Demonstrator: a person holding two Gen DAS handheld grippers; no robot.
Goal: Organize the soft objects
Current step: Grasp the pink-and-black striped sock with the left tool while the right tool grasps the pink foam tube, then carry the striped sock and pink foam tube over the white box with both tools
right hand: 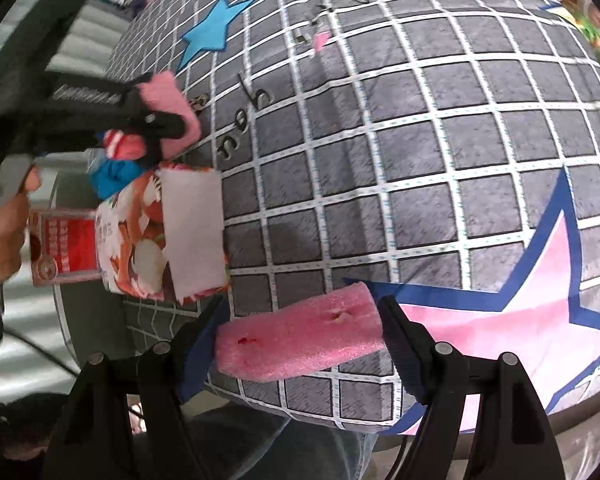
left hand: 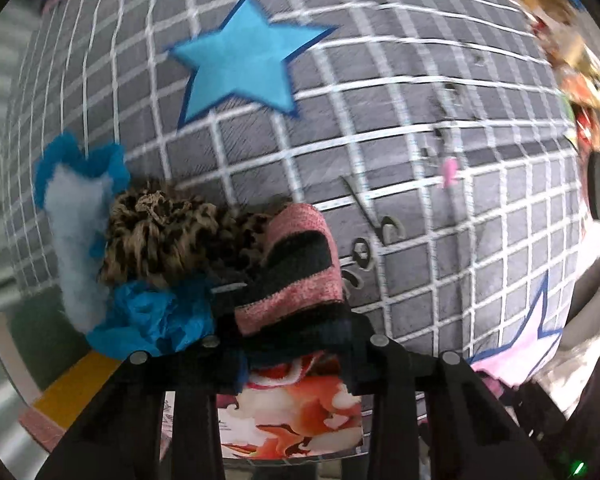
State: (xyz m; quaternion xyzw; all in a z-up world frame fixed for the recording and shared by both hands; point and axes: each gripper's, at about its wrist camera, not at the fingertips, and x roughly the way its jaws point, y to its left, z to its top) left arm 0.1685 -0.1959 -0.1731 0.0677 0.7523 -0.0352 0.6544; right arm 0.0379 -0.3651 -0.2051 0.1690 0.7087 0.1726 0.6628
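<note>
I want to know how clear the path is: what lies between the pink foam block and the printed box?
In the right wrist view, only bare checked cloth separates the pink foam block, held by the right hand-held gripper, from the printed box.

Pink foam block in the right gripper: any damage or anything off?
Yes. The pink foam block held in the right gripper has a small torn gouge near its upper middle and a reddish nick toward its left end. It also sits slanted between the fingers, left end lower. Otherwise it looks intact.
</note>
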